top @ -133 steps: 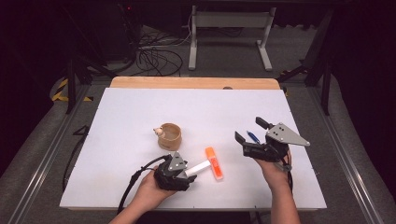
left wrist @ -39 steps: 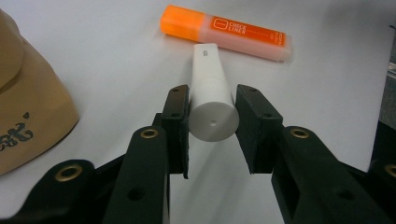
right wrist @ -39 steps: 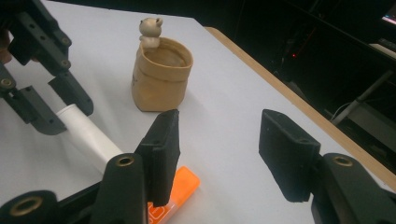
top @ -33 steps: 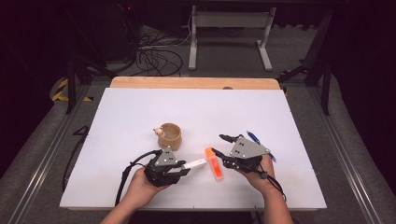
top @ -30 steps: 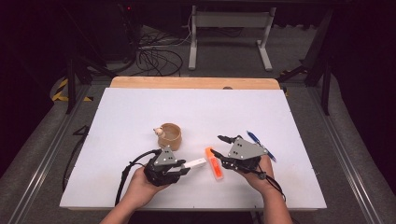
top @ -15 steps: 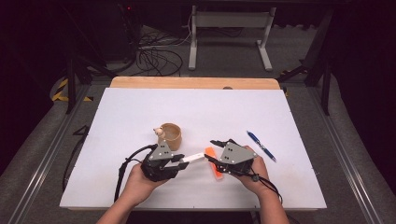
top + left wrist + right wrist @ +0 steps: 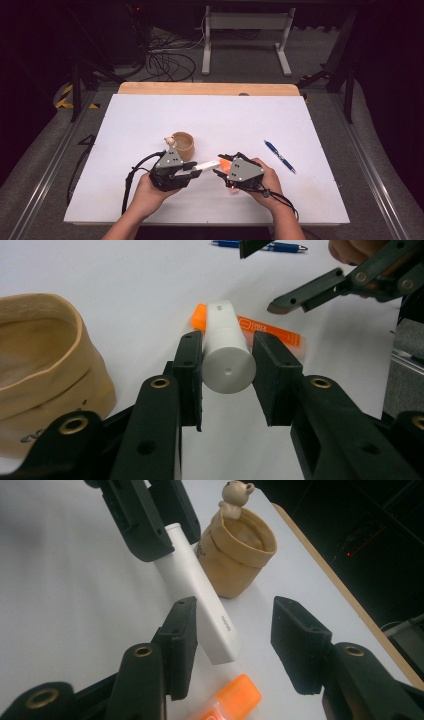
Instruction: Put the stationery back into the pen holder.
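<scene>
The left gripper [image 7: 227, 372] clamps the white tube [image 7: 226, 347] level above the table [image 7: 320, 125] beside the tan pouch [image 7: 182, 143], while the right gripper [image 7: 230, 630], jaws closing but unclamped, straddles the tube's far end over the orange marker [image 7: 227, 702].

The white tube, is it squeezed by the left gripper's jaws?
Yes: in the left gripper view the white tube sits pinched between both black jaws of the left gripper.
</scene>
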`<state>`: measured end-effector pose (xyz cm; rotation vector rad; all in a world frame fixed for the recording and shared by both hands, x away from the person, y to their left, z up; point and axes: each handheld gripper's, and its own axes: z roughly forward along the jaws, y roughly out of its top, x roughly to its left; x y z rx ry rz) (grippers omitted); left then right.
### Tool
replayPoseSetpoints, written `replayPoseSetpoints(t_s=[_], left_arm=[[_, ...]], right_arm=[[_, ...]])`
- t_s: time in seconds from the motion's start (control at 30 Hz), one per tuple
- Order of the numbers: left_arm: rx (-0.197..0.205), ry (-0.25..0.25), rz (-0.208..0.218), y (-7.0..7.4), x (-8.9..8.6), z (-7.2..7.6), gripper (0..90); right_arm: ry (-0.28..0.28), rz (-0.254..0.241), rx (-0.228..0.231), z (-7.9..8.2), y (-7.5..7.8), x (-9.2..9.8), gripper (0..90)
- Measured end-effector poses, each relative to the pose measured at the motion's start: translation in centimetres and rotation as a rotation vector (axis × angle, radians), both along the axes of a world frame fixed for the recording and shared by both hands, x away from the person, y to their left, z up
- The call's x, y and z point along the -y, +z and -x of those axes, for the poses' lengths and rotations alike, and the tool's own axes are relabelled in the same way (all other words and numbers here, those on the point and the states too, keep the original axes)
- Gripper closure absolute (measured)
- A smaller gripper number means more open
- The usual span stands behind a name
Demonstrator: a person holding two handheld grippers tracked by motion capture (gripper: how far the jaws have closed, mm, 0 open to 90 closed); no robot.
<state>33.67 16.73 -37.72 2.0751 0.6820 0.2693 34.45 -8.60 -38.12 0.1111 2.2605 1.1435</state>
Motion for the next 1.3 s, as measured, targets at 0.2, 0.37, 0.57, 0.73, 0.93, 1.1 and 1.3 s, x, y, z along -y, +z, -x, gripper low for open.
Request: replayPoseSetpoints(t_s=[0.2,0.37,0.57,0.73,0.93,1.1,1.3], left_arm=[[-0.007,-0.002,0.026,0.3,0.0,0.0,66.7],[-0.014,-0.01,0.045,0.6,0.0,0.0,66.7],[-0.012,-0.016,0.06,0.8,0.0,0.1,66.7],[-0.019,-0.015,0.077,1.0,-0.1,0.2,66.6],[-0.021,-0.019,0.093,1.1,-0.2,0.2,66.6],[-0.02,-0.011,0.105,1.2,-0.4,0.1,66.5],[-0.022,-0.007,0.129,1.1,-0.7,0.0,65.9]], right_arm=[[0.02,0.031,0.013,0.2,-0.4,-0.7,54.9],[0.028,0.056,0.026,0.3,-0.8,-1.4,55.0],[0.03,0.081,0.06,0.5,-1.2,-2.1,55.7],[0.028,0.101,0.086,0.6,-1.4,-2.5,58.5],[0.028,0.09,0.078,0.4,-1.8,-2.8,64.0],[0.036,0.083,0.081,0.5,-2.0,-3.1,67.4],[0.049,0.07,0.061,0.3,-2.1,-3.3,68.8]])
